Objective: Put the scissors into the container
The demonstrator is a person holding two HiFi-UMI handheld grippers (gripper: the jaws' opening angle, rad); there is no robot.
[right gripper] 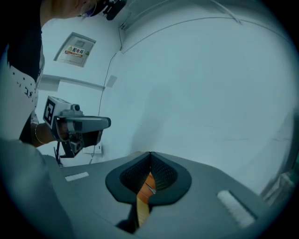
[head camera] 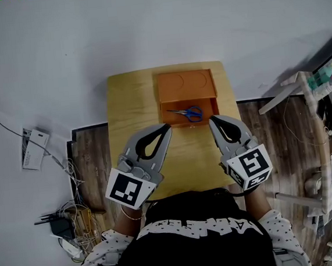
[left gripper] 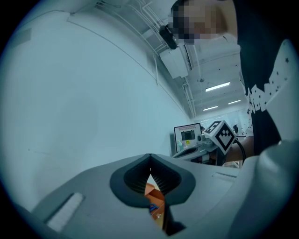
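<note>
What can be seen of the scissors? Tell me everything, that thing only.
The scissors are small, with blue looped handles, plastic by the look, and thin dark blades that are too small to show whether they are shut. They lie flat inside the front compartment of the open orange container, with the handles toward the right and the blades pointing left. They rest on the container's floor, and nothing else touches them.

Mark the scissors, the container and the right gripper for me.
scissors (head camera: 185,112), head view, where the blades meet the blue handles.
container (head camera: 186,86), head view, bare orange panel behind the scissors.
right gripper (head camera: 213,121), head view, its shut tips.
</note>
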